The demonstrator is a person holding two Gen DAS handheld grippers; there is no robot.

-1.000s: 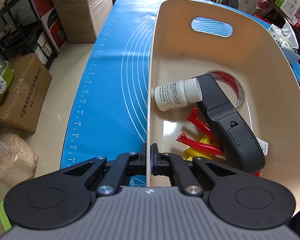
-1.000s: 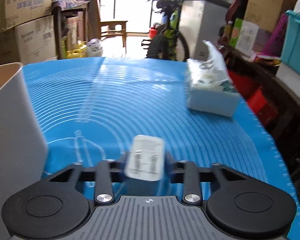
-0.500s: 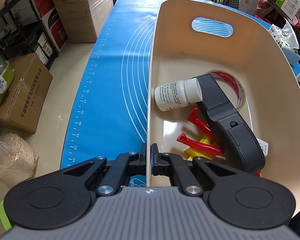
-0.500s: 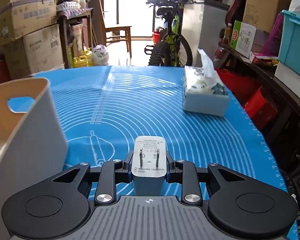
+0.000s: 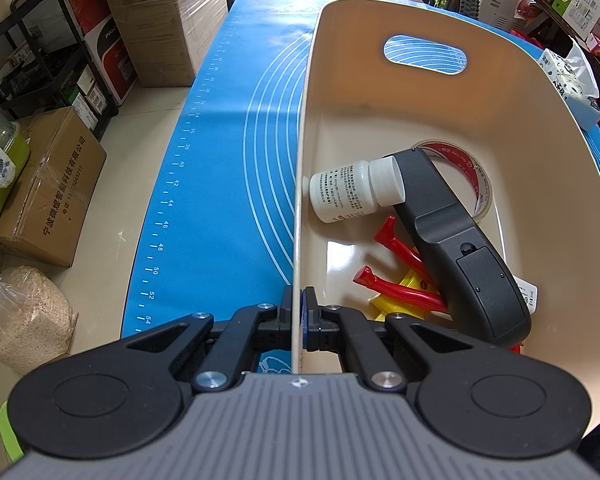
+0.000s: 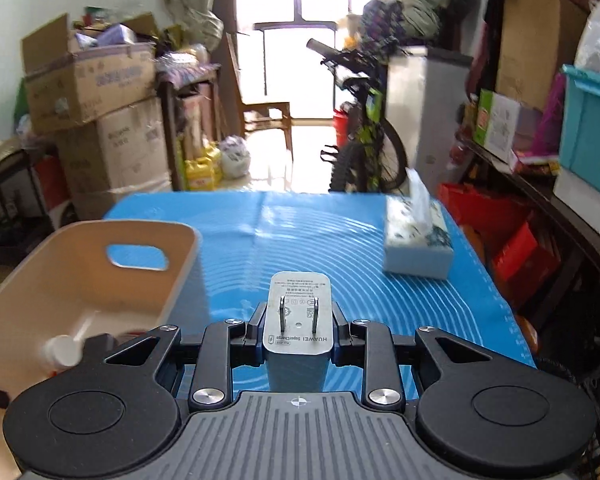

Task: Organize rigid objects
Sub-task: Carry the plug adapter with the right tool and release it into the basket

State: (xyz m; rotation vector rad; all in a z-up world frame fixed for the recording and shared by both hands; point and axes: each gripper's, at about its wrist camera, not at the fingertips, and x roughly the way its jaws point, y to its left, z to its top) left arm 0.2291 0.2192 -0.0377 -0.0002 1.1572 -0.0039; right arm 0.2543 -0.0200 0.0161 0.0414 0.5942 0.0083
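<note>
Two hand-held grippers, one on the bin, one w/ a charger

Left hand-held gripper (image 5: 299, 312) is pinched on the beige bin (image 5: 440, 120) wall. Right hand-held gripper (image 6: 299, 326) is clamped on a white charger (image 6: 299, 320), prongs up, above the blue mat (image 6: 340, 248) on the counter, just right of the bin. Bottle (image 5: 352, 190), tape roll (image 5: 470, 172) & black tool (image 5: 464, 248) lie inside.

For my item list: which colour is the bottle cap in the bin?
White, like the bottle; cap clearest in left wrist view.
</note>
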